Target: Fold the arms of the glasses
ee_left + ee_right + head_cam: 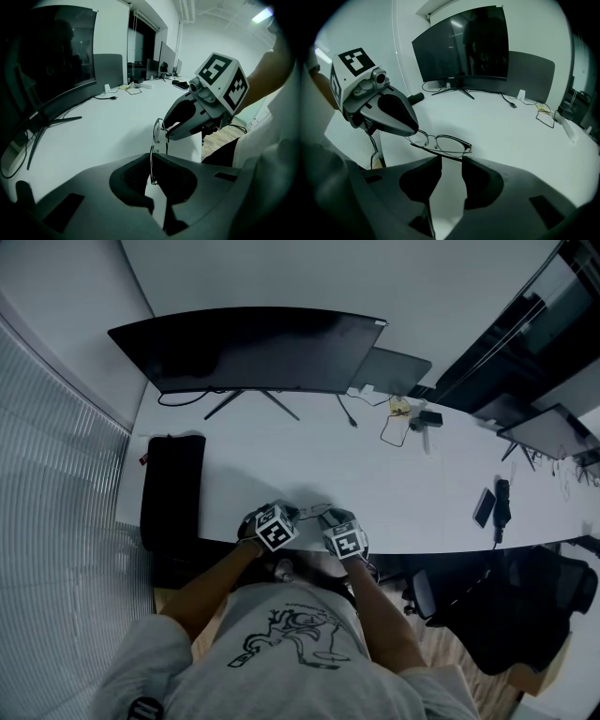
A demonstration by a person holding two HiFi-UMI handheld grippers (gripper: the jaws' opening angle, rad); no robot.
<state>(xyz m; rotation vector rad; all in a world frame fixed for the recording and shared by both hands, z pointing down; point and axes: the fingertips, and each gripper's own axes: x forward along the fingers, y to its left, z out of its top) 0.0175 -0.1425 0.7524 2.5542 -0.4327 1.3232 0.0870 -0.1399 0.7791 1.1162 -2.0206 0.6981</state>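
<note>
Glasses (445, 143) sit above the white table's (375, 474) near edge, tiny at lower centre in the head view. The left gripper view shows the left gripper (151, 157) pinching one thin end. The right gripper view shows the right gripper's (451, 159) fingers spread, a dark arm crossing their tips.

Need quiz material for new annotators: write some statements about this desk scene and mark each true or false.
1. The glasses are near the front edge of the desk, between the left tool and the right tool. True.
2. The monitor shows a bright picture. False: its screen is dark.
3. The right tool's jaws are pressed together. False: they stand apart.
4. A black bag lies on the desk at the person's left. True.
</note>
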